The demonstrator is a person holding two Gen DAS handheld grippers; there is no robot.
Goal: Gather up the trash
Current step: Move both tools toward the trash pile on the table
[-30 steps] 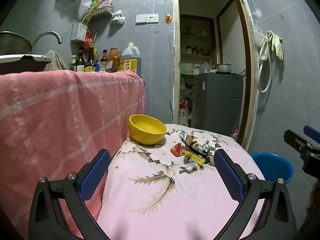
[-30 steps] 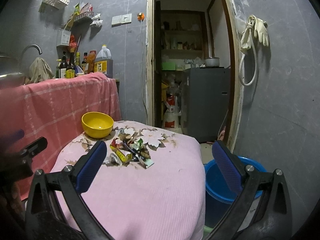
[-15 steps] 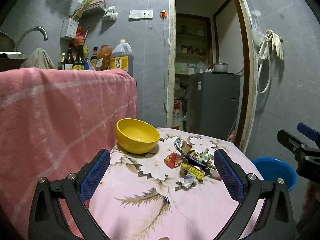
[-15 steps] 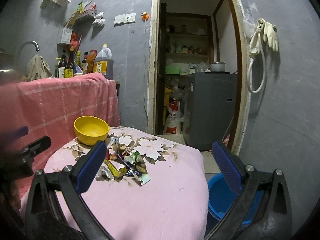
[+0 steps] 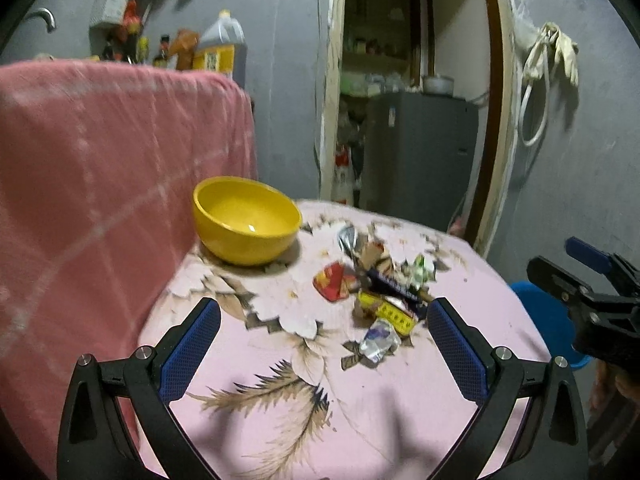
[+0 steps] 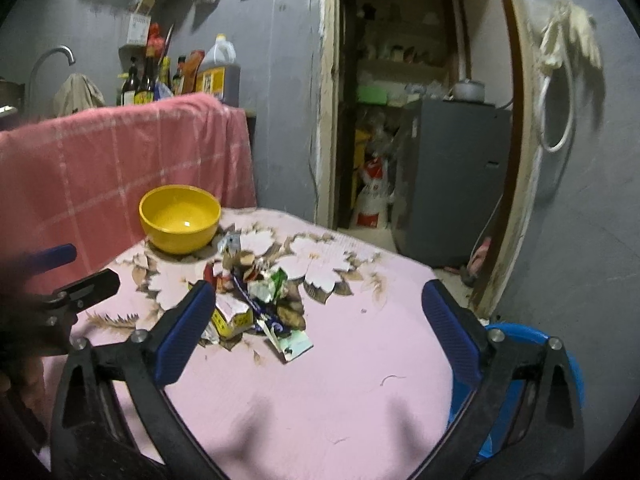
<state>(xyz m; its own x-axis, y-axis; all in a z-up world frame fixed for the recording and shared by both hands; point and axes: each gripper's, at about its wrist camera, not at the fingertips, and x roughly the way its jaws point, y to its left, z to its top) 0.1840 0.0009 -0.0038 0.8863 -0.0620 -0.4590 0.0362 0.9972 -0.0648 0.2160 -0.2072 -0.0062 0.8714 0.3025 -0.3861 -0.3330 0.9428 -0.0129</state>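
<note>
A pile of wrappers and crumpled trash (image 5: 380, 292) lies in the middle of the pink flowered tablecloth (image 5: 320, 420); it also shows in the right wrist view (image 6: 256, 300). A yellow bowl (image 5: 246, 220) stands behind it to the left, also in the right wrist view (image 6: 180, 218). My left gripper (image 5: 324, 348) is open and empty, above the table just short of the pile. My right gripper (image 6: 320, 332) is open and empty, over the table near the pile's right side. A blue bin (image 6: 520, 360) stands on the floor right of the table.
A pink checked cloth (image 5: 100, 180) covers a raised counter on the left, with bottles and an oil jug (image 6: 218, 68) behind. A doorway with a grey fridge (image 5: 420, 152) lies beyond the table. The blue bin also shows in the left wrist view (image 5: 548, 320).
Both grippers have moved forward and lower toward the table. The trash pile and bowl now look larger and closer. Both stay open.
</note>
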